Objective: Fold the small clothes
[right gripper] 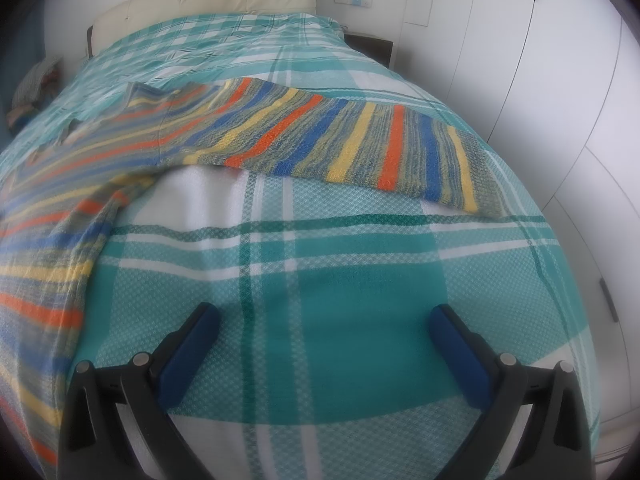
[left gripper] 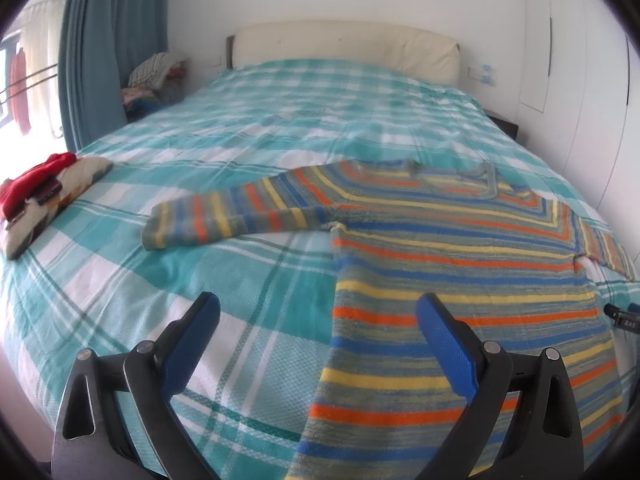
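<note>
Blue curtain [left gripper: 108, 40], cream headboard [left gripper: 344, 46], white wardrobe [right gripper: 560, 80]

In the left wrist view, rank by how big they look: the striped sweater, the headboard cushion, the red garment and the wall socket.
1. Striped sweater, though being nearest the camera enlarges it.
2. Headboard cushion.
3. Red garment.
4. Wall socket, far off and tiny.

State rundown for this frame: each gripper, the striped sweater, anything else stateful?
Left gripper: open, empty, above the sweater's left edge.
Right gripper: open, empty, over bare bedspread.
Multicolour striped knit sweater: unfolded, spread flat, both sleeves out to the sides.
Teal and white plaid bedspread: smooth, covering the bed.
Red and patterned clothes: stacked at the bed's left edge.
Blue curtain: bunched beside the window.
</note>
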